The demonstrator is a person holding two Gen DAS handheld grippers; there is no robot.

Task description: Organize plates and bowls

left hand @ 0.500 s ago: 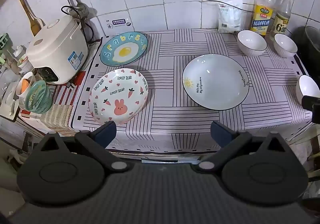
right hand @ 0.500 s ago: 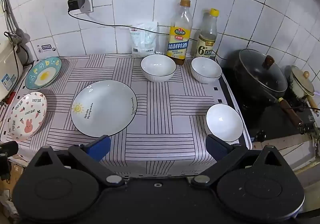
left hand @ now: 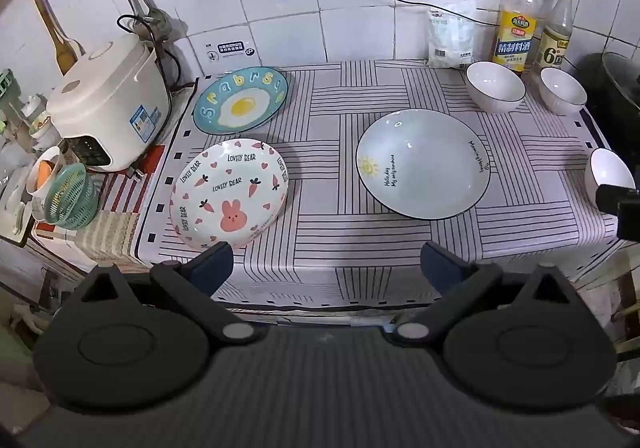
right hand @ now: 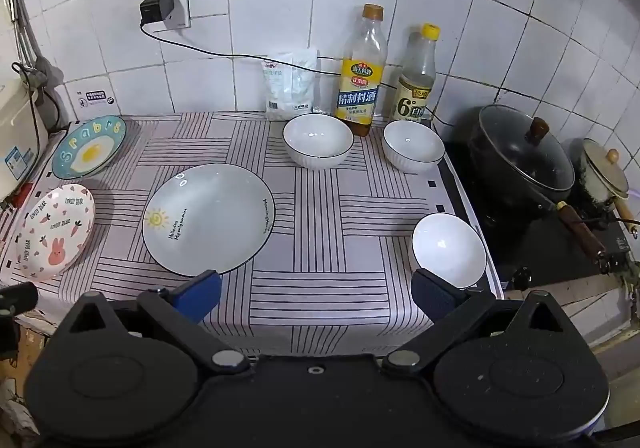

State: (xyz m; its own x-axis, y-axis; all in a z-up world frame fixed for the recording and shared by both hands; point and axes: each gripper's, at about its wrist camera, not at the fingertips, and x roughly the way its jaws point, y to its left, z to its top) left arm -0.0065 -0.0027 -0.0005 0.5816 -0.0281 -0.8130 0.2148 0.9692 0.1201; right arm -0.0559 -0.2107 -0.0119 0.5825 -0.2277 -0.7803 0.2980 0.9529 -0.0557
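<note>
On the striped cloth lie a blue egg plate [left hand: 241,100], a pink rabbit plate [left hand: 229,192] and a large pale sun plate [left hand: 423,163]. Two white bowls [right hand: 318,139] [right hand: 413,145] stand at the back and a third white bowl [right hand: 449,250] near the front right edge. My left gripper [left hand: 327,266] is open and empty at the front edge, near the rabbit plate. My right gripper [right hand: 316,294] is open and empty at the front edge, between the sun plate and the front bowl.
A rice cooker [left hand: 108,103] and a green basket [left hand: 72,195] stand left. Two bottles [right hand: 360,71] [right hand: 416,75] and a white bag [right hand: 289,85] line the back wall. A lidded black wok [right hand: 524,159] and a small pot [right hand: 604,175] sit on the stove at right.
</note>
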